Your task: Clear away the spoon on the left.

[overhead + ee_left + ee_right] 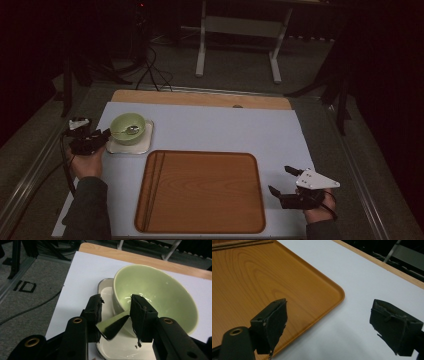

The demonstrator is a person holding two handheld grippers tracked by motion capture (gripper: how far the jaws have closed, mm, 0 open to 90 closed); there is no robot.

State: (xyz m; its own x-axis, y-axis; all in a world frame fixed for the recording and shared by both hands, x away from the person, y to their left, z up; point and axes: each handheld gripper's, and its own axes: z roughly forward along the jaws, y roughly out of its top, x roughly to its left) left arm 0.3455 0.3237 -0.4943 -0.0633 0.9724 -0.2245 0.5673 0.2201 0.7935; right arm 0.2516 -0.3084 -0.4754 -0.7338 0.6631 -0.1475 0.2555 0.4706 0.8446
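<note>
Over at the far left corner of the white tabletop (210, 127), a glossy pale-green ceramic bowl (127, 128) sits on a white, square plate with rounded corners (140, 146); a small metal spoon (131, 130) lies inside the bowl. The left gripper (115, 311) has its matte black fingers (143, 312) straddling the bowl's near rim, one on the outer wall and one inside the smooth, shiny hollow, closed in around that rim, though I cannot tell for sure whether they press on it. The person's left hand (86, 161) holds this gripper at the tabletop's left edge.

A broad wooden tray (200, 192) with a raised lip, rounded corners and warm visible grain lies flat in the middle near the front, with a pair of dark chopsticks (150, 190) lying along its left side.

The right gripper (338, 325) hovers beside the tray's right edge, fingers spread wide and grasping nothing; their dark pads (275, 320) look rough and frayed at the tips. One is over the tray's corner, the other over bare white surface. A grey three-cornered plate (316, 179) tops it.
</note>
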